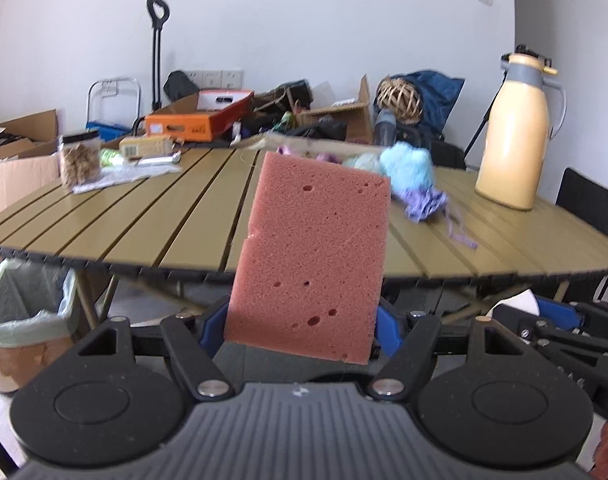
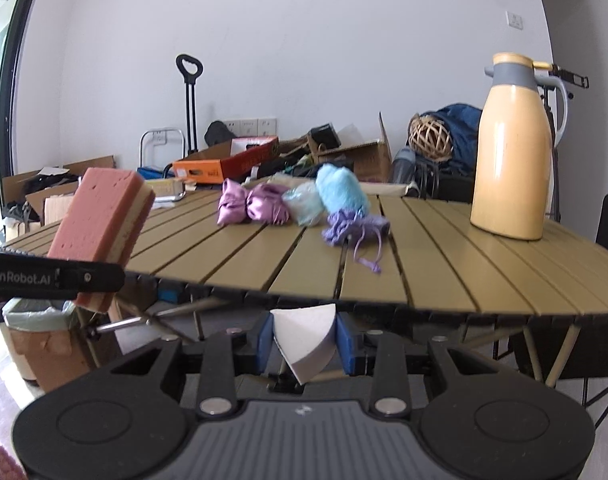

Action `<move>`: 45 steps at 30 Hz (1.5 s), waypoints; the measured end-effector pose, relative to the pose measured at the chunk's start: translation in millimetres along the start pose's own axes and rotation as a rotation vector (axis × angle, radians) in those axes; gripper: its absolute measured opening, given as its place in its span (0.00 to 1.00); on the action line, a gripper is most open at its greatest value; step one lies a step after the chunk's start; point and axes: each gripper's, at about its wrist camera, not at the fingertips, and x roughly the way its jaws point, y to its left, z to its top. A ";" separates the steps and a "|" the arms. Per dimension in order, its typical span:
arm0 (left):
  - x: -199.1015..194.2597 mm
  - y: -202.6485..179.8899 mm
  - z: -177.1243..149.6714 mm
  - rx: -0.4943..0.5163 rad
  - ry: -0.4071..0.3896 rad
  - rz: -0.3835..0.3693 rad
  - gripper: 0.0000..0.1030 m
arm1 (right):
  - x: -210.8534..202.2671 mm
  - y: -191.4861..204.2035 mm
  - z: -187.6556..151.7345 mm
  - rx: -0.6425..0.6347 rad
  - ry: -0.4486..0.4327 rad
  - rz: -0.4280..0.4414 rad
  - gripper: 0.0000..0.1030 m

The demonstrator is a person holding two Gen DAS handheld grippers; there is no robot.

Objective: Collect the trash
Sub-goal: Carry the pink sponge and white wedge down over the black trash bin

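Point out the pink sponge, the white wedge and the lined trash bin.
pink sponge [image 1: 312, 256], left wrist view, middle of its broad pink face.
white wedge [image 2: 306, 340], right wrist view, centre of its front face.
trash bin [image 1: 23, 324], left wrist view, bag-lined rim.

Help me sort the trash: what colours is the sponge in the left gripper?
The sponge is pink with a cream layer behind, clearest in the right wrist view.
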 end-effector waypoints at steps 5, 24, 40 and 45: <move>-1.5 7.4 -19.3 0.001 0.063 0.022 0.70 | -3.8 4.5 -13.7 0.005 0.045 0.007 0.32; 23.3 36.8 -79.3 -0.035 0.369 0.088 0.70 | 18.3 19.0 -81.7 0.090 0.438 0.032 0.32; 60.8 64.3 -106.5 -0.147 0.594 0.160 0.70 | 39.3 17.5 -107.4 0.162 0.623 0.029 0.32; 65.7 66.5 -107.2 -0.160 0.609 0.170 0.70 | 47.6 17.1 -104.3 0.178 0.630 0.044 0.32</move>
